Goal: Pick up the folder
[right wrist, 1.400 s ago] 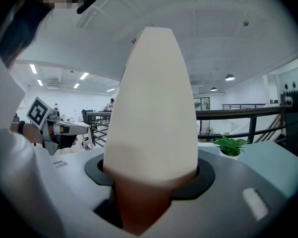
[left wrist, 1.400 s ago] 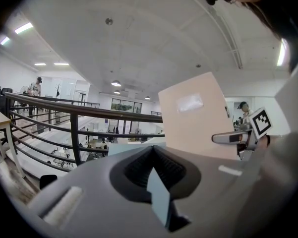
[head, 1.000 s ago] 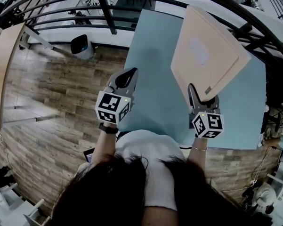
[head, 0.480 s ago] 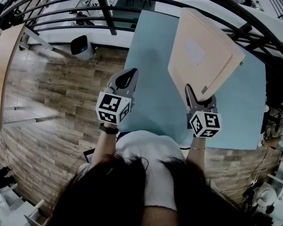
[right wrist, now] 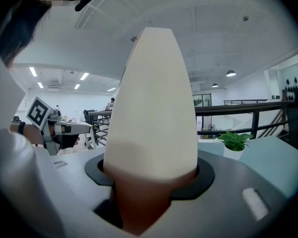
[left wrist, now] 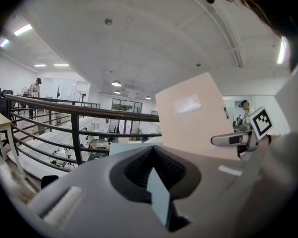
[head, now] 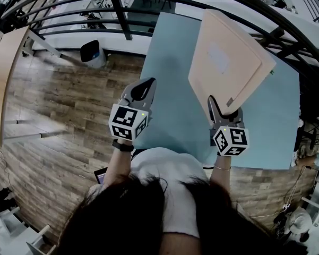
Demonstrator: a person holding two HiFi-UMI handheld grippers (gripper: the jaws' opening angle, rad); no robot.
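Above blue worktop (head: 170,89), tan folder (head: 228,57) held tilted, near corner clamped in right gripper (head: 223,106); left gripper (head: 141,88) fully closed, empty, at worktop's left edge

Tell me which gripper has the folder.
The right gripper: its jaws clamp the near corner of the beige folder, holding it raised. The left gripper is shut on nothing, beside it.

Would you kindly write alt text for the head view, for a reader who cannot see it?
The right gripper clamps the near corner of a pale peach folder, holding it tilted above a light blue table. The left gripper is shut at the table's left edge, over wooden flooring.
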